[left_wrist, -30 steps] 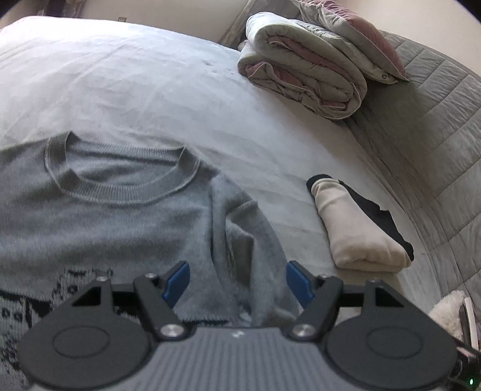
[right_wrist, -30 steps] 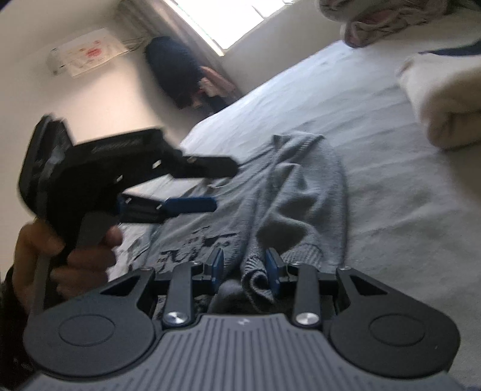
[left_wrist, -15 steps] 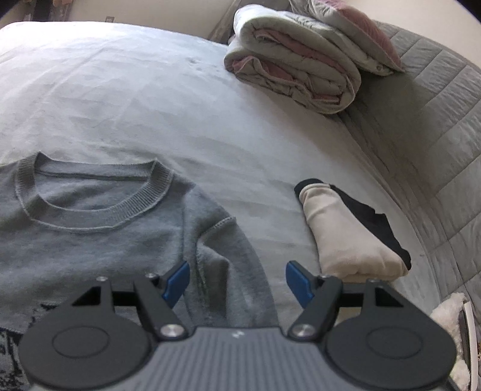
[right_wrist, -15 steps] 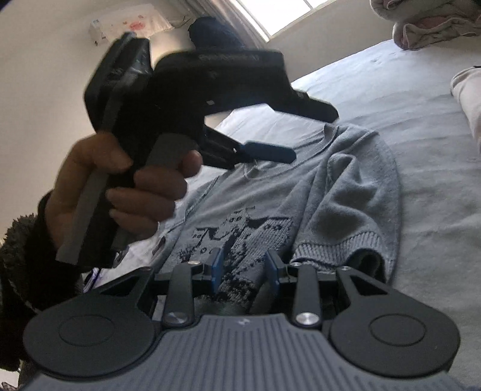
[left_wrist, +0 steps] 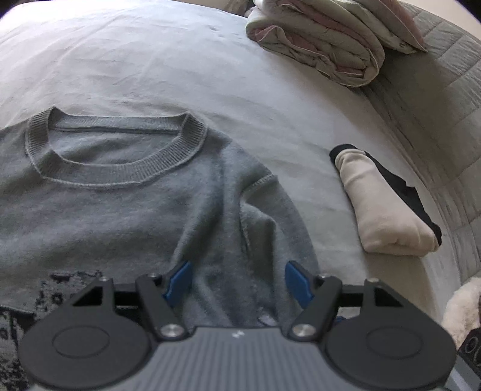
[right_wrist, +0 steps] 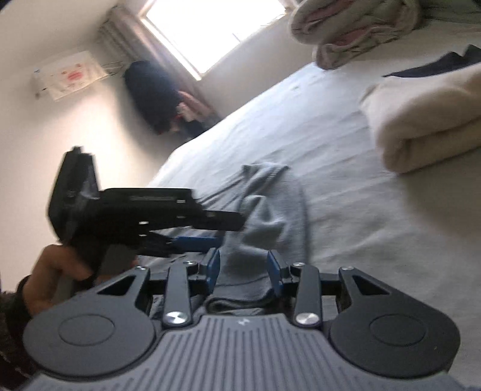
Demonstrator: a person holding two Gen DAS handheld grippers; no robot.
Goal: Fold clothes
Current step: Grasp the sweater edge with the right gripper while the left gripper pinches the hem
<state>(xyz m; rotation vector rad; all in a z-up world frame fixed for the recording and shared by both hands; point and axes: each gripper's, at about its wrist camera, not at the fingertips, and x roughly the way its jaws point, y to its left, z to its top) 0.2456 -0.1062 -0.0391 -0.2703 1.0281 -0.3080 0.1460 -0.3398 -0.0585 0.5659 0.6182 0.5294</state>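
Note:
A grey knit sweater [left_wrist: 120, 204] with a ribbed round collar [left_wrist: 117, 177] lies flat on the bed. Its right sleeve [left_wrist: 264, 240] is folded down along the body. My left gripper [left_wrist: 237, 281] is open just above that sleeve, with the cloth between its blue pads and not pinched. In the right wrist view my right gripper [right_wrist: 244, 270] has its jaws partly closed around the sleeve's cuff end [right_wrist: 240, 285], and the left gripper [right_wrist: 144, 216] hovers just beyond it, held by a hand.
A folded cream garment [left_wrist: 381, 204] on a dark one [left_wrist: 399, 186] lies to the sweater's right. A rolled duvet [left_wrist: 324, 39] sits at the bed's far end beside the quilted headboard [left_wrist: 436, 99]. A window [right_wrist: 210, 27] and dark bag [right_wrist: 153, 93] lie beyond.
The left gripper has moved back down over the folded sleeve. The right gripper has dropped low towards the bed with the cuff, and its jaws stand a little wider than before.

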